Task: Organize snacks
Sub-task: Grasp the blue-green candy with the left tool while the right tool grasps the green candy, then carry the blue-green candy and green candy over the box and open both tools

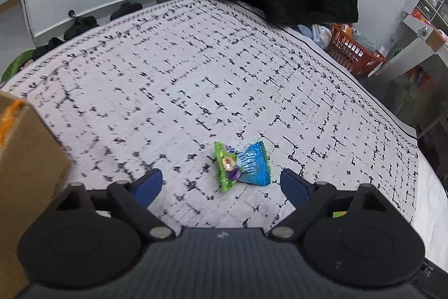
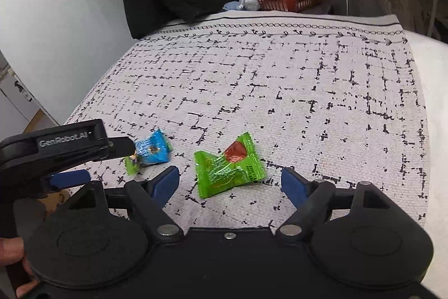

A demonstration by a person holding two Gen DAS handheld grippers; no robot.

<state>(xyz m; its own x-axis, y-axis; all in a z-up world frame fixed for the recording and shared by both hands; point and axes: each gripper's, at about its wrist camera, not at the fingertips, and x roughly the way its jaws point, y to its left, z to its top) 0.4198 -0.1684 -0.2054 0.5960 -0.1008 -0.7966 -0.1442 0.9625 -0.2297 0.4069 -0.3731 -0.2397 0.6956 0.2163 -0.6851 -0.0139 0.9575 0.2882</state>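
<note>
Left claw: your left gripper (image 1: 221, 184) stands spread wide, blue pads (image 1: 148, 184) apart and clear of everything; it holds nothing.
Left view, snack: the blue-and-green packet (image 1: 242, 167) lies on the patterned rug (image 1: 196, 74), just ahead of the jaws and a little toward the right pad, not yet between them.
Left view, box: a cardboard box (image 1: 28, 164) sits at the left edge, near your gripper; I judge it the likely place for the snacks, though its inside is hidden.
Left step: you look to be on the approach to a pick; next you need to bring the pads to either side of the packet and close on its crinkled body.
Right claw: your right gripper (image 2: 229, 181) is also parted, pinching nothing.
Right view, snack: the green packet (image 2: 229, 167) rests on the rug directly ahead, roughly centred on the gap, untouched.
Right view, neighbour: the left gripper's body shows at the left edge, partly covering the blue-and-green packet.
Right step: approach as well; lower and straddle the green packet, then squeeze.
Risk: the two grippers work close together, so mind a collision.
</note>
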